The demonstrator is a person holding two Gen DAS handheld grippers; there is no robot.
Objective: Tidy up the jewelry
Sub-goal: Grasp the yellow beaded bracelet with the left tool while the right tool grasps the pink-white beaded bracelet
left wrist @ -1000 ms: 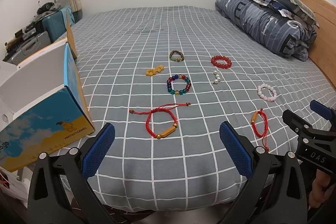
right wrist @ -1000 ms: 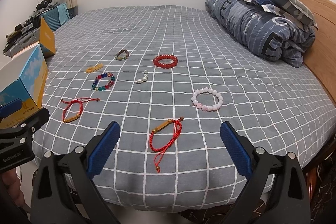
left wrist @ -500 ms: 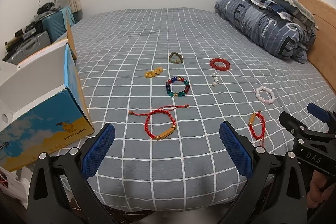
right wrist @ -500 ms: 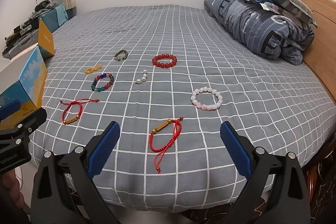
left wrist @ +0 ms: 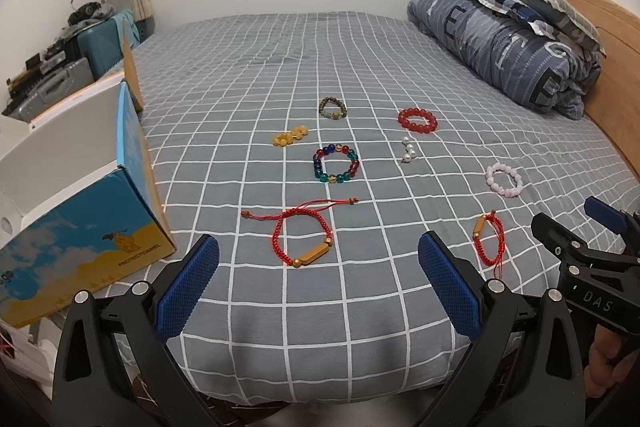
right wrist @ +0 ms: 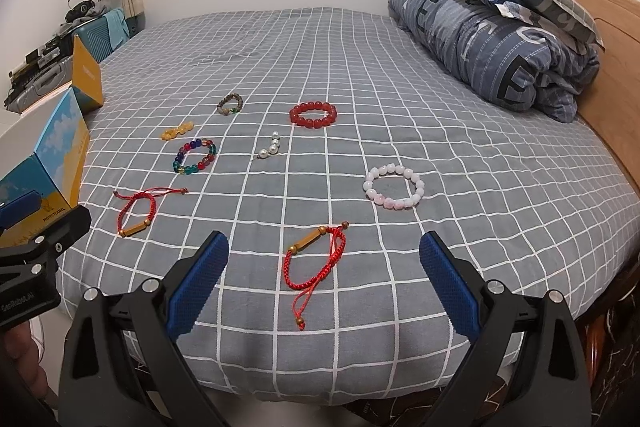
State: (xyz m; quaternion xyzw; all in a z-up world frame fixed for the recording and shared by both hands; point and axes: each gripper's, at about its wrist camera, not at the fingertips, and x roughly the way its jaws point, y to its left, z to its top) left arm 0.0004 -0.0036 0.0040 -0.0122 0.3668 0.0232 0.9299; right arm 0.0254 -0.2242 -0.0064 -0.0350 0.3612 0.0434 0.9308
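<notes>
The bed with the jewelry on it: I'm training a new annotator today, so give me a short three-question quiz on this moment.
1. True or false: the left gripper is shut on a bracelet.
2. Multiple choice: which piece lies nearest the right gripper? A) the red bead bracelet B) the red cord bracelet with a wooden tube bead C) the multicolored glass bead bracelet
3. How many red cord bracelets lie on the checked bedspread?

Key
1. False. Both grippers are open and hold nothing.
2. B. It lies just ahead of the open jaws.
3. Two; the other red cord bracelet lies in front of the left gripper, near the blue and yellow box.
</notes>
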